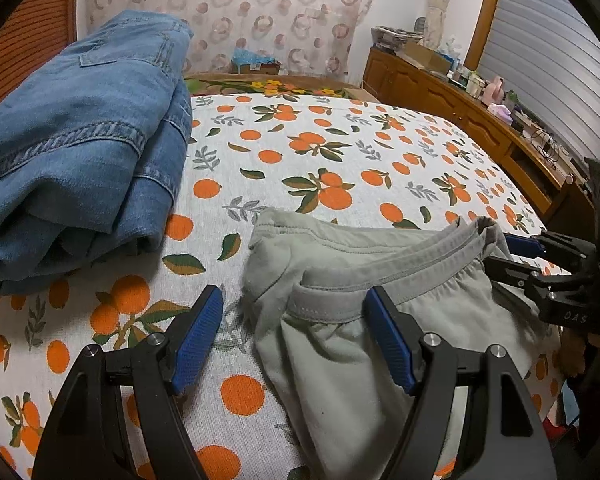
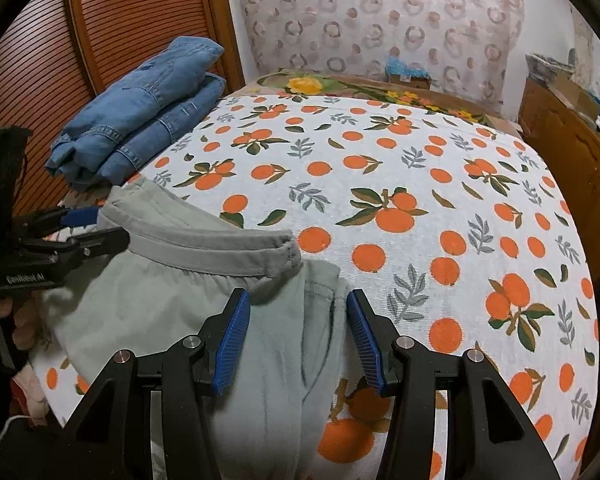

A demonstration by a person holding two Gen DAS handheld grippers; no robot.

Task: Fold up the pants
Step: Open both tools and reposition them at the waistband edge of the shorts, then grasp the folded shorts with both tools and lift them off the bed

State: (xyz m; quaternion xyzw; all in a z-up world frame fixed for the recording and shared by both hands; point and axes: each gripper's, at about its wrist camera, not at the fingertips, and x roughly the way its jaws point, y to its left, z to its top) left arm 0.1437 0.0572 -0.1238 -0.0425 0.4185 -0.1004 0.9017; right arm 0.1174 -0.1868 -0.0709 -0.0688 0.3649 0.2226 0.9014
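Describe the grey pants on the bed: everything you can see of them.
The grey pants are light grey-green, of soft, matte woven cloth, with a gathered elastic waistband and a stitched side seam. They lie rumpled on the orange-print bedsheet, waist toward the headboard, legs running off the near edge of both views. The left gripper and right gripper hover open at opposite ends of the waistband; whether either pad touches the cloth is unclear. The folded jeans lie apart from them.
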